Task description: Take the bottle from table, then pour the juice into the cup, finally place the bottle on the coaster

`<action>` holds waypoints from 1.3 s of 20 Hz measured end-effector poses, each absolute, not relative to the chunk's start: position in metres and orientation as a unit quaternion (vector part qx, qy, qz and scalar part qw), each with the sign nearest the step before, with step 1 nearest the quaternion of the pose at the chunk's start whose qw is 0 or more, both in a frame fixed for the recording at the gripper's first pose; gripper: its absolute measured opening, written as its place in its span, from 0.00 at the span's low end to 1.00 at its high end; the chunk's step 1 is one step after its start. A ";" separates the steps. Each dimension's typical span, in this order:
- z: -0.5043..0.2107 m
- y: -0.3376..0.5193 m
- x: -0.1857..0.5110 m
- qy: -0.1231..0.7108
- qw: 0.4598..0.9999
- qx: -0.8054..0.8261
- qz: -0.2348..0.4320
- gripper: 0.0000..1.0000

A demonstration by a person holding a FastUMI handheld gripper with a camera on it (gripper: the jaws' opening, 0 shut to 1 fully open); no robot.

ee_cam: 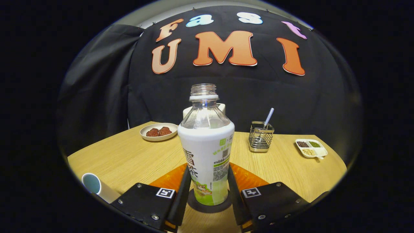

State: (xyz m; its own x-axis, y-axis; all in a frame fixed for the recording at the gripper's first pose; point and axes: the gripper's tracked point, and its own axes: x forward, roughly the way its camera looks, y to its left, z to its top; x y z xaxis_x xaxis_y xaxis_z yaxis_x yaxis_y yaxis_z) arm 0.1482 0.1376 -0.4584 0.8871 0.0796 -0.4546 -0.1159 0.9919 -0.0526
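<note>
Gripper (208, 194) has its two fingers on either side of the bottle (207, 155), low on the label, and both look pressed against it, so I'd call it pinching the bottle; the bottle stands upright between the fingers, cap off, neck open, and its base sits on a dark round coaster (208, 205) right under the fingertips. Looks mostly empty up top, so my guess is the pour is done and this is the set-down step, though I can't see the liquid level behind the label.

What could go wrong: if the fingers let go while the base isn't flat on the coaster, the tall bottle could tip, and with no cap anything left inside spills; pulling the fingers back crooked could also drag it off the coaster.

Further out: a cup (93, 186) lies on its side just off the left finger, close to the table (129, 155) edge, so a sideways swing could knock it off; a plate with brown snacks (158, 131) sits beyond on the left; a wire holder with a straw (261, 136) and a small divided dish (311, 148) are beyond on the right, well apart; open wood straight ahead and around the bottle gives decent room.
</note>
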 end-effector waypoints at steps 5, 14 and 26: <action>-0.465 0.135 0.144 0.237 0.970 -0.029 0.047 0.61; -0.440 0.137 0.132 0.233 0.971 -0.010 0.058 0.86; -0.247 0.106 0.080 0.077 0.996 -0.033 0.044 0.97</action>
State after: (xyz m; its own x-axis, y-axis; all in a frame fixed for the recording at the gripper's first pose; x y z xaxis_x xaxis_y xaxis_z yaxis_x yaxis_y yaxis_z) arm 0.0800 0.1059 -0.2472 0.9843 0.0816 -0.1564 -0.0919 0.9940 -0.0597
